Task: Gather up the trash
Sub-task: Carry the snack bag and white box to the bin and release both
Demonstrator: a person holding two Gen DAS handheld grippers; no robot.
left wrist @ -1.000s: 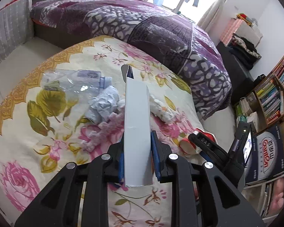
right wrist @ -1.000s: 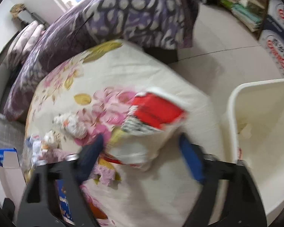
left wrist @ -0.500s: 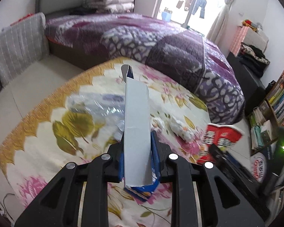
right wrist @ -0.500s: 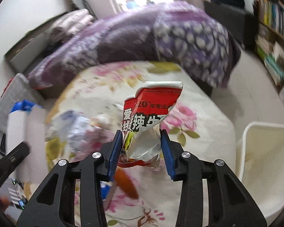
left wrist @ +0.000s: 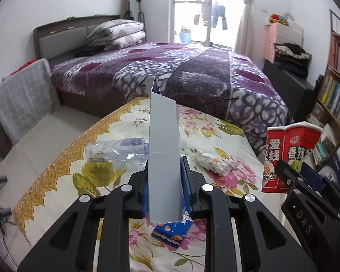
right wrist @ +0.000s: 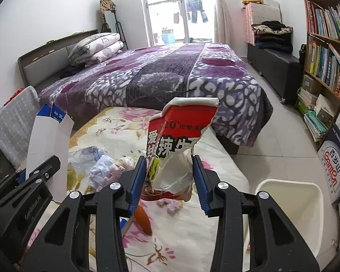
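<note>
grippers raised level: left gripper (left wrist: 164,181) clamps carton (left wrist: 163,158), right gripper (right wrist: 170,176) clamps wrapper (right wrist: 179,145).

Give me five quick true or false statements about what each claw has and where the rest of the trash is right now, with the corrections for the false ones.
1. The left claw is shut on a flattened grey carton. True.
2. The right claw is open and holds nothing. False: it is shut on a red snack bag.
3. A clear plastic bottle lies on the floral cloth. True.
4. The white bin stands to the left of the right claw. False: it stands to its right, on the floor.
5. The snack bag is already in the bin. False: it is held up above the floral cloth.
</note>
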